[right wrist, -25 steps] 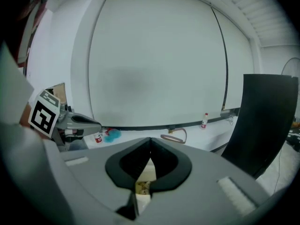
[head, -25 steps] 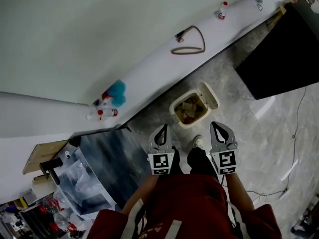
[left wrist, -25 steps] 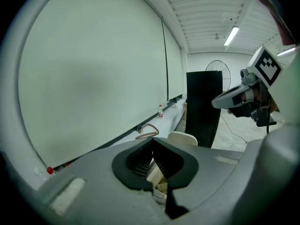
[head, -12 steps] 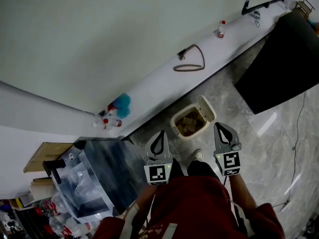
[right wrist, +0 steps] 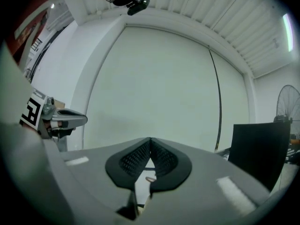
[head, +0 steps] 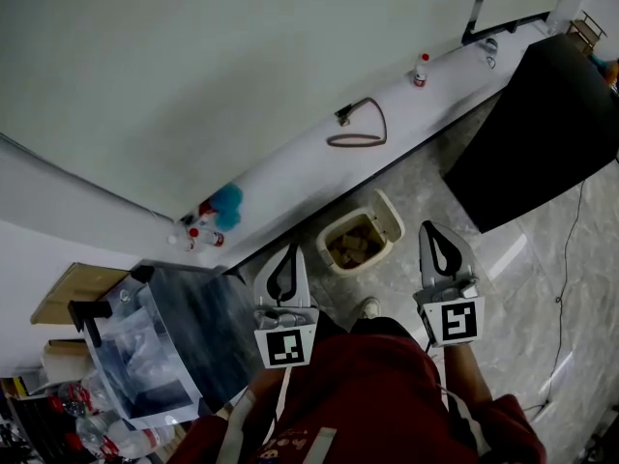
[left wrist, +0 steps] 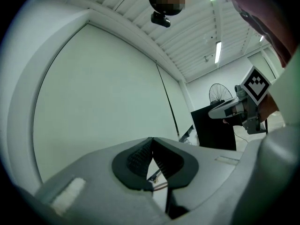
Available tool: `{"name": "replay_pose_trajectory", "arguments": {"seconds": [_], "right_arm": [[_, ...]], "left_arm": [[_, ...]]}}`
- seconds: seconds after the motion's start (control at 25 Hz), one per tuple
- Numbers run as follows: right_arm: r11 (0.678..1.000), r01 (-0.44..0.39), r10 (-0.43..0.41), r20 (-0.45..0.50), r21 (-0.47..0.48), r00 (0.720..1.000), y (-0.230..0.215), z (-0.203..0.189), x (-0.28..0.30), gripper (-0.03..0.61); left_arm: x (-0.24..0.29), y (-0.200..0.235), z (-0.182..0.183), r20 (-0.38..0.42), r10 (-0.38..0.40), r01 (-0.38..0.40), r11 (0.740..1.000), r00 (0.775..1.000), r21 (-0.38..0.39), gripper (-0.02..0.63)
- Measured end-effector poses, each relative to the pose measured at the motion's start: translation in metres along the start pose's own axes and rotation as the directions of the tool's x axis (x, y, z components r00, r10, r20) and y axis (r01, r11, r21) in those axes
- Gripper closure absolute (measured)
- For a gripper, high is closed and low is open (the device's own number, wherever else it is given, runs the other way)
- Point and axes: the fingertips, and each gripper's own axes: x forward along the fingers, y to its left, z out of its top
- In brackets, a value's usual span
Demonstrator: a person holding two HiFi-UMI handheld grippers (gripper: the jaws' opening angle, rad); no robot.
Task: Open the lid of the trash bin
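Observation:
A small cream trash bin [head: 338, 232] stands on the grey marble floor against the white ledge, its lid [head: 390, 217] tipped up and brown rubbish showing inside. My left gripper [head: 289, 251] hangs shut and empty to the bin's lower left, apart from it. To the bin's lower right my right gripper [head: 432, 230] is also shut and empty. Both gripper views point up at the wall and ceiling; the left jaws [left wrist: 151, 142] and right jaws [right wrist: 150, 140] meet at their tips. The bin is not seen in them.
A white ledge [head: 290, 158] along the wall carries a looped cable [head: 356, 129], a small bottle [head: 421, 69] and spray bottles with a blue cloth [head: 218, 211]. A black panel [head: 527, 133] stands right of the bin. A clear plastic crate [head: 155, 351] sits lower left. My shoe [head: 368, 307] is near the bin.
The two grippers have spread apart, the left one dropping down and left. The view has shifted slightly. The bin lid stays up throughout.

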Motion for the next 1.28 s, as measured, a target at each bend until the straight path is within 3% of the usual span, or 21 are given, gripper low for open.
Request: {"name": "replay_pose_trajectory", "arguments": {"seconds": [0.2,0.48,1.12,1.28], "right_arm": [[0.999,0.036,-0.035,0.083,-0.01,0.996,-0.012,0.028,-0.01,0.577],[0.998,0.067,-0.065,0.085,-0.017,0.994,-0.029,0.018,-0.018,0.577],[0.999,0.051,-0.051,0.05,-0.008,0.997,-0.035,0.005,-0.011,0.578],[0.999,0.049,-0.048,0.05,-0.013,0.998,-0.035,0.003,-0.01,0.578]], "left_arm": [[-0.001,-0.003,0.025,0.075,0.006,-0.007,1.0,0.997,0.016,0.609],[0.002,0.002,0.033,0.114,0.064,-0.067,0.997,0.991,0.023,0.609],[0.009,0.003,0.025,0.121,0.083,-0.085,0.996,0.989,0.009,0.609],[0.01,0.002,0.016,0.077,0.081,-0.081,0.997,0.994,-0.011,0.609]]}}
